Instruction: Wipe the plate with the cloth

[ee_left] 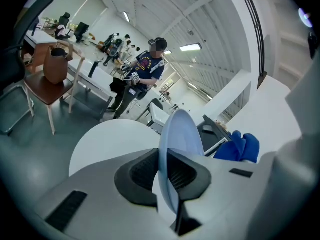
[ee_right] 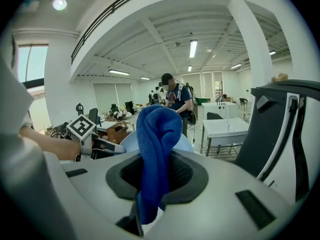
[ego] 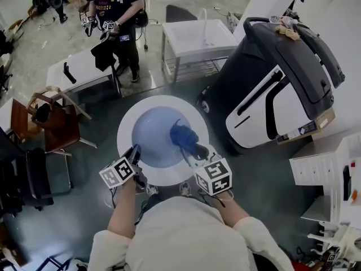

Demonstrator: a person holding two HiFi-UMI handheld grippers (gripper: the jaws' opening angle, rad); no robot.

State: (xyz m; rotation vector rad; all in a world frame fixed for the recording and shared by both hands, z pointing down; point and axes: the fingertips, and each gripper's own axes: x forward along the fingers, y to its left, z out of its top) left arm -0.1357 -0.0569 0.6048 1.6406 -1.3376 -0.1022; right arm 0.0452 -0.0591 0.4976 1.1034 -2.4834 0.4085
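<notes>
Wiping under way, not finished by look of it. Your left tool (ego: 134, 152) pinched near rim of pale blue plate (ego: 151, 133), jaws almost together on thin edge. You held plate over round white worktop (ego: 125, 122); whether lifted clear of it, hard to say. Your right tool (ego: 196, 149) clamped blue cloth (ego: 181, 135), wad resting on plate's right inner face. Left part of plate likely yet to be wiped. Plate carried nothing but cloth: no food or liquid seen.

The left gripper (ee_left: 169, 176) has its jaws clamped on the plate (ee_left: 181, 134) rim, the blue cloth (ee_left: 239, 146) beside it.
</notes>
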